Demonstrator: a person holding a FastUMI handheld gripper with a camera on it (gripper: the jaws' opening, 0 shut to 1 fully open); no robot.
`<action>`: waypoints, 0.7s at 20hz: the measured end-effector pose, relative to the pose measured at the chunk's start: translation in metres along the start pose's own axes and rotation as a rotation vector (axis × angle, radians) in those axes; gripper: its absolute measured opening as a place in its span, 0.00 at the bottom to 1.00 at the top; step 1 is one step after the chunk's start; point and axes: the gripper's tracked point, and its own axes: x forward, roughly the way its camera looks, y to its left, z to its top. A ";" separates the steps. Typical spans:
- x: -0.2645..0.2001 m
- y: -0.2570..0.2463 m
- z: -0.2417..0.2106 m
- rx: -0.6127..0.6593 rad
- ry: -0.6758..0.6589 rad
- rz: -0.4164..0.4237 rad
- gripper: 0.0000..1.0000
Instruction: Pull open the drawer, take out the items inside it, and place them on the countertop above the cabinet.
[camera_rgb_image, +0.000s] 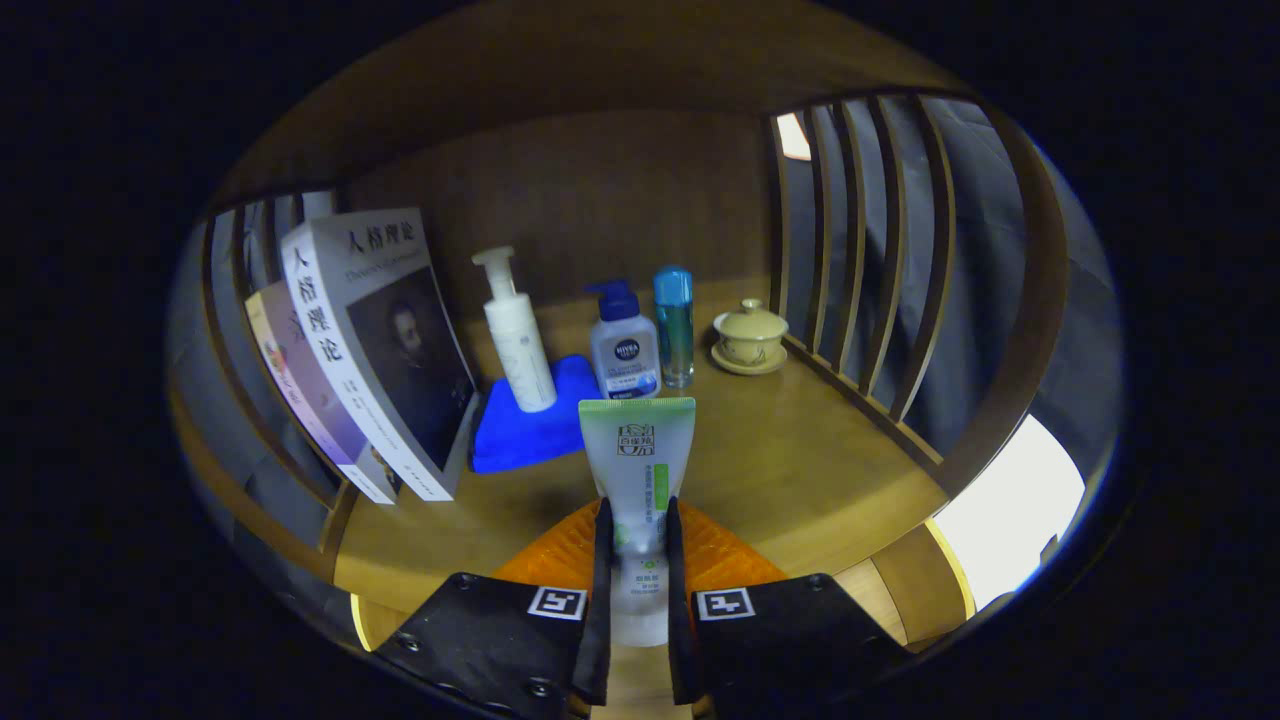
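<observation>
A: Gripper view status?

B: I've got the hand-held gripper (636, 545) clamped on a facial cleanser tube (638, 470). Both fingers press on its lower body, one each side. The tube stands upright between them, crimped end up, cap end down near the gripper body.

A: Pose?

B: Roughly level, pointing forward into the shelf bay over the wooden table (800, 470). The tube sits over the front part of the table; I can't tell if its cap touches the surface.

A: What's beyond the fingers?

B: White pump bottle (517, 335) standing on a blue cloth (530, 425). Just right of it is a grey pump bottle with a dark blue cap (624, 345), then a blue-capped clear bottle (674, 325) beside it. Further right is a lidded tea cup on a saucer (750, 337), near the slatted side rail (870, 260).

A: Left side?

B: Two books (375, 350) leaning upright against the left slats, next to the cloth.
</observation>
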 end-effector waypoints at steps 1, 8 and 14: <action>0.007 0.001 -0.002 -0.003 0.010 0.010 0.26; 0.026 0.009 0.006 -0.048 -0.044 0.092 0.35; -0.014 0.002 0.040 -0.007 -0.272 0.117 0.98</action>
